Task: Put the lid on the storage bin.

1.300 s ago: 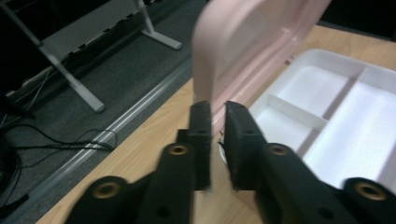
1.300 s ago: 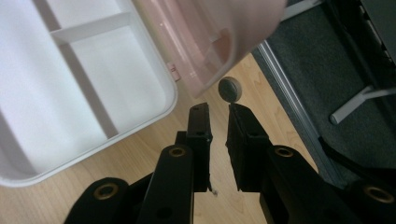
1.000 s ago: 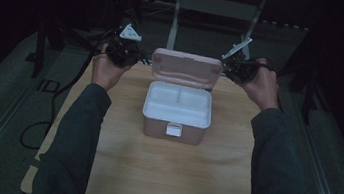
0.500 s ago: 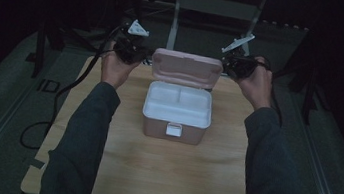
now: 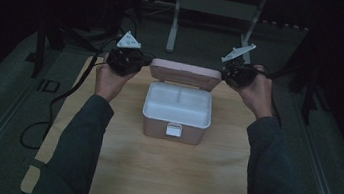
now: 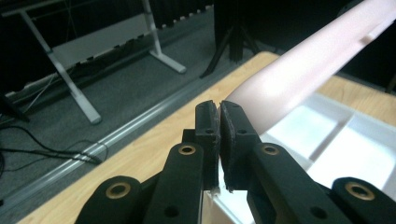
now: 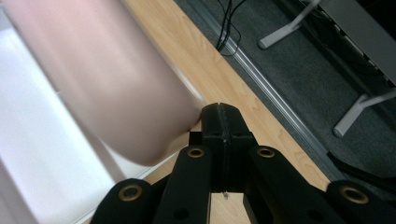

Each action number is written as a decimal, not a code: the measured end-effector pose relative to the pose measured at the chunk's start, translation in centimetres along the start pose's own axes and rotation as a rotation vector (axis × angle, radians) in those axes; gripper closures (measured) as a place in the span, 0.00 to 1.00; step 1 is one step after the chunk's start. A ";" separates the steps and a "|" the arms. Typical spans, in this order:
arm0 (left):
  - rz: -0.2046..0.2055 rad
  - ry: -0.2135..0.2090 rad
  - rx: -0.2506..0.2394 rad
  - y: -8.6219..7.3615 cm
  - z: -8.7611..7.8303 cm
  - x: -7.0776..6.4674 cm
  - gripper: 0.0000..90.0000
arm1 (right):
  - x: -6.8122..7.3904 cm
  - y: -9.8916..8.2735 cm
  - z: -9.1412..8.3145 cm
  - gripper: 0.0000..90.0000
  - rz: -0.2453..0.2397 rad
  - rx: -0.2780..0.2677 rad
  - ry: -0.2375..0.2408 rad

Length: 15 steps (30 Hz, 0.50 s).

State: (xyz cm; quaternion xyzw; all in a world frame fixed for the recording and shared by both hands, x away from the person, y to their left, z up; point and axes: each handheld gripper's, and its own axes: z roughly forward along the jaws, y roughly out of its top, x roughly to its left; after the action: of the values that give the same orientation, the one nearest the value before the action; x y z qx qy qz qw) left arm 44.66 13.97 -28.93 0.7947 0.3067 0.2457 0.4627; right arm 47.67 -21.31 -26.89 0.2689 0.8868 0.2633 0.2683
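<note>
Both tongs closed and empty, left tongs (image 6: 218, 109) and right tongs (image 7: 223, 112) flanking pink lid (image 5: 185, 73).

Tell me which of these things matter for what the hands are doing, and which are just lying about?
In use:
- pink box, open on the table
- its raised lid
- left gripper and right gripper, jaws shut, one at each end of the lid

Just lying about:
- metal stand behind the table
- floor cables

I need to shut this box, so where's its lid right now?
In the high view the pink lid stands raised at the box's far edge, between the left gripper and right gripper.
</note>
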 end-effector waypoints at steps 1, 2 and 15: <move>-0.001 -0.010 0.003 -0.2 0.0 0.0 0.95 | 0.1 -0.1 0.1 1.00 -0.001 0.002 0.005; -0.001 -0.020 0.011 -0.5 0.0 0.0 0.95 | 0.3 -0.3 0.1 1.00 -0.008 0.004 0.014; 0.059 -0.059 0.067 -1.3 0.7 -1.2 0.90 | 1.6 -2.1 0.8 0.98 -0.049 0.006 0.055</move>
State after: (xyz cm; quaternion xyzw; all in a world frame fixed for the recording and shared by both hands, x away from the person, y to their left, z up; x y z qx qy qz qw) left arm 43.97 13.23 -30.54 0.8252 0.2776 0.2252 0.4373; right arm 46.29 -21.56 -29.26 0.2405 0.9009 0.2613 0.2495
